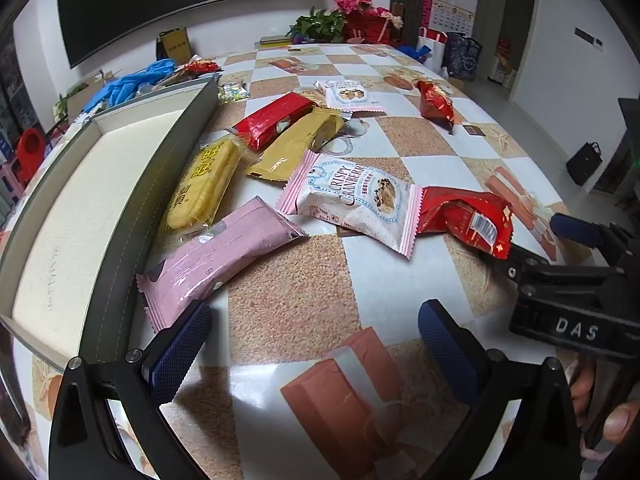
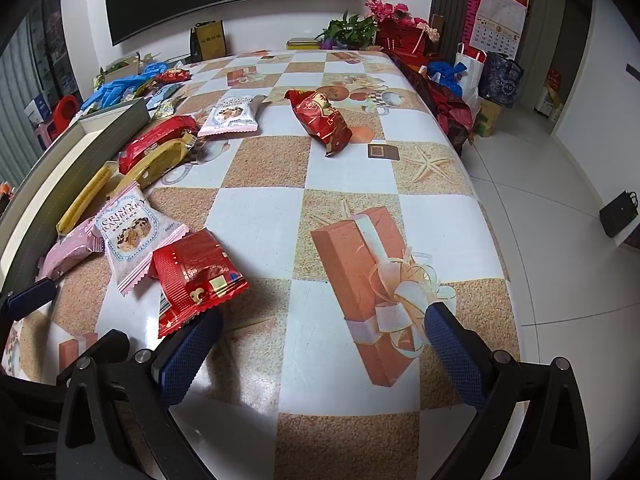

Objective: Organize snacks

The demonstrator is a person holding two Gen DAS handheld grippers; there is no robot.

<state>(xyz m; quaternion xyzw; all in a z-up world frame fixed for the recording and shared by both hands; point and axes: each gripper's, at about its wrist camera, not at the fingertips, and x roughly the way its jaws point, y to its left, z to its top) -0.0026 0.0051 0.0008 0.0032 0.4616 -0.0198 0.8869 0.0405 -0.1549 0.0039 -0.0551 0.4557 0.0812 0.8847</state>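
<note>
While both of your grippers hang spread and empty, left gripper (image 1: 314, 344) and right gripper (image 2: 324, 344) over the checkered tablecloth (image 2: 260, 216), count the wrapped snacks: two white-pink Crispy Cranberry packets (image 1: 352, 200) (image 1: 349, 95), two glossy red crinkled pouches (image 1: 466, 218) (image 2: 320, 118), one red bar (image 1: 272, 120), one gold bar (image 1: 298, 142), one yellow biscuit pack (image 1: 204, 182), one pink bar (image 1: 218, 258). They lie beside the grey-walled cream-lined tray (image 1: 176, 148); farther small wrappers are probably sweets.
</note>
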